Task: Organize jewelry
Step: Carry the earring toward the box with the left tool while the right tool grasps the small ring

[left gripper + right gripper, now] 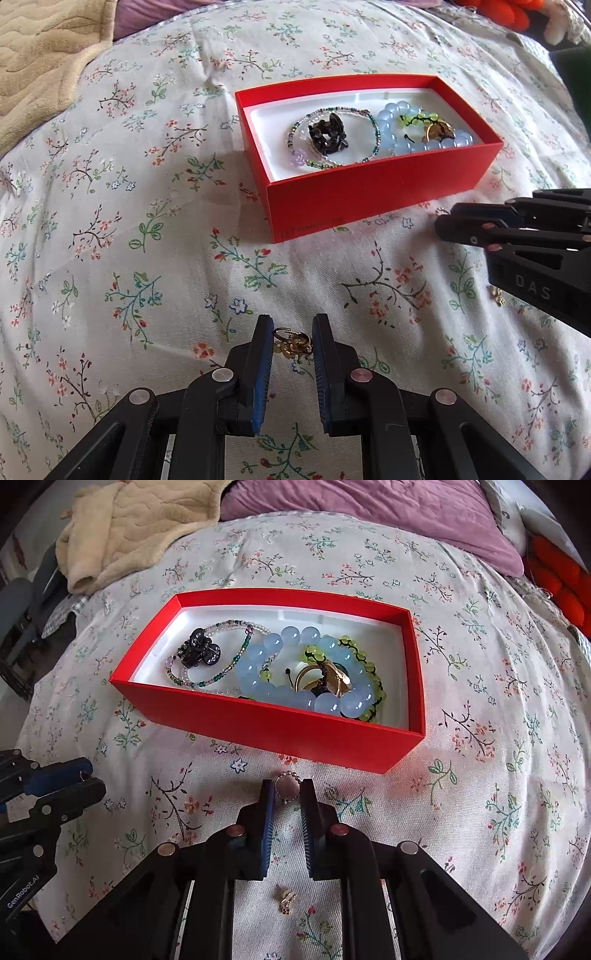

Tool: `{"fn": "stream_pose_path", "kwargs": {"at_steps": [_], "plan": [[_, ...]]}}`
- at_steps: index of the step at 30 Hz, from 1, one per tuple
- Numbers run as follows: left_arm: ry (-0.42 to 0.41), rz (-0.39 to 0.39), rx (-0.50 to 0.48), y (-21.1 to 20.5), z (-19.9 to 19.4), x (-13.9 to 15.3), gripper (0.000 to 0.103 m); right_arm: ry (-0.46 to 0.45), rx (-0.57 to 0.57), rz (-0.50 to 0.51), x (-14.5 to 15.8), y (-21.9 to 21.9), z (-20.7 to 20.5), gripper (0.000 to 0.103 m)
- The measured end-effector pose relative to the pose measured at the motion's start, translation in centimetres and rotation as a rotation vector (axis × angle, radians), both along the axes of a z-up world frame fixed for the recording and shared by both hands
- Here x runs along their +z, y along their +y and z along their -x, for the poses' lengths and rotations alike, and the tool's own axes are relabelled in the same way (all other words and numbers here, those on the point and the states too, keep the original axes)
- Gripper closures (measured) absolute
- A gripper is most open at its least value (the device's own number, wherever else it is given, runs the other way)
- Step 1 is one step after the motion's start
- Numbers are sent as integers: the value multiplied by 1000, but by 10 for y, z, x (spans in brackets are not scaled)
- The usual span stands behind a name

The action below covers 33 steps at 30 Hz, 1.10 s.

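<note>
A red box with a white lining sits on the floral bedspread. It holds a blue bead bracelet, a thin beaded bracelet, a black hair claw, a green bead bracelet and gold pieces. My left gripper is shut on a gold earring just above the bedspread, in front of the box. My right gripper is shut on a small silver beaded ring close to the box's near wall. A small gold earring lies on the bedspread beneath the right gripper.
A beige blanket and a purple pillow lie behind the box. An orange knitted item sits at the far right. The right gripper shows at the right of the left wrist view, with a gold piece below it.
</note>
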<state>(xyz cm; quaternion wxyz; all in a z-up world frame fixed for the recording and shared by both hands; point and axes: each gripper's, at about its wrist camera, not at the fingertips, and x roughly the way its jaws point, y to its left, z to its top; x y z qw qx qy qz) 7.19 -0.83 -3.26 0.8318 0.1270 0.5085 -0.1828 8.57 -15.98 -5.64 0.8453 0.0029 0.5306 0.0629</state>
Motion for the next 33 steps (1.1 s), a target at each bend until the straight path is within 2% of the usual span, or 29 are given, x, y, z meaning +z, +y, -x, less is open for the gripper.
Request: {"fn": "stream_pose_path", "kwargs": {"at_steps": [5,12,18,26,33], "plan": [[-11,7,13,1,-2,5,87,6,-11,-13,11,-5,7,89],[-58,35,28,-4,-8,20,87,-50,-7,-57,40,-11,15,89],[-84,89,58,-12,-21,33,87,-91,-21,-98,63,-22,13,88],[-121,132,72,-26,-36,37,87,-112,-47,-123,74,-35,3,88],[-128,156,42,-49,-46,33,87,-126,-69,-151,72,-47,-13,88]]}}
